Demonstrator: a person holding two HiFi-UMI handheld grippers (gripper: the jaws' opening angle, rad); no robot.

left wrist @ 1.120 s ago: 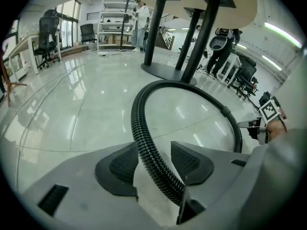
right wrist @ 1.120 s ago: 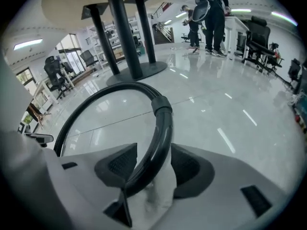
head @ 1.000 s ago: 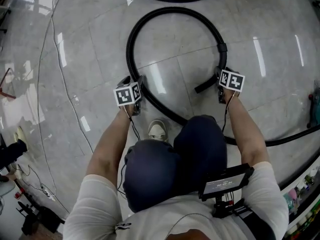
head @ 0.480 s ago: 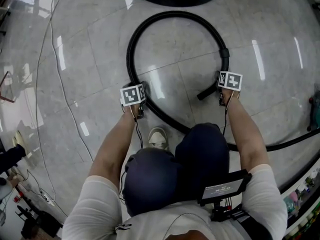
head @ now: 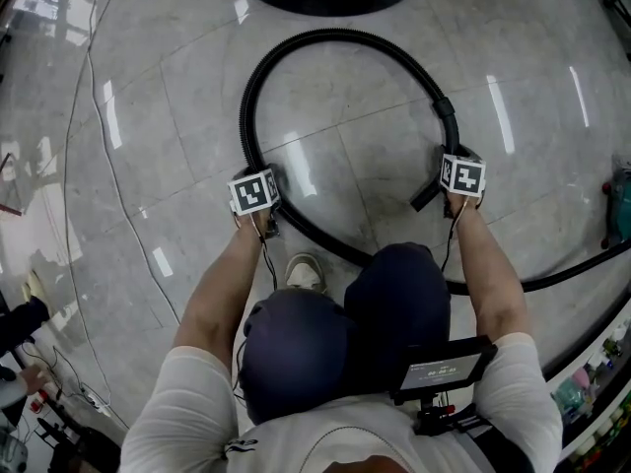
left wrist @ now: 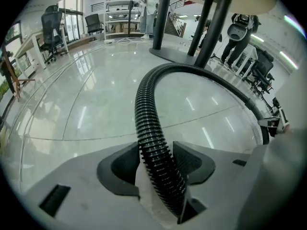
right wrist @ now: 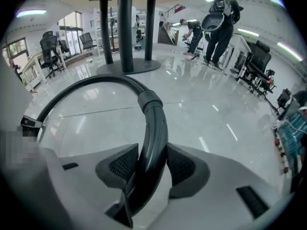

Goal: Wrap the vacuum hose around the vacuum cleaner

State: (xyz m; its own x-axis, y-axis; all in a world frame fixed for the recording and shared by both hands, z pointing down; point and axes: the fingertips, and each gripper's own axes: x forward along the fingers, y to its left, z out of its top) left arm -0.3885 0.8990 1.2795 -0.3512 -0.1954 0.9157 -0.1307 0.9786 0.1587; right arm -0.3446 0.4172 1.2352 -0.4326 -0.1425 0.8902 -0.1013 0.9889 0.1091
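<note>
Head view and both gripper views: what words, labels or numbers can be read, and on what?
No text can be read.
Black device on the person's chest: pale label, print too small to read.
Left marker cube, right marker cube: square patterns only, no words.
Hose: no print seen.

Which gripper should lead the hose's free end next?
Right, probably. The right gripper, jaws just closing, clamps the smooth end tube beside the free tip; the left gripper clamps the ribbed hose farther back.
</note>
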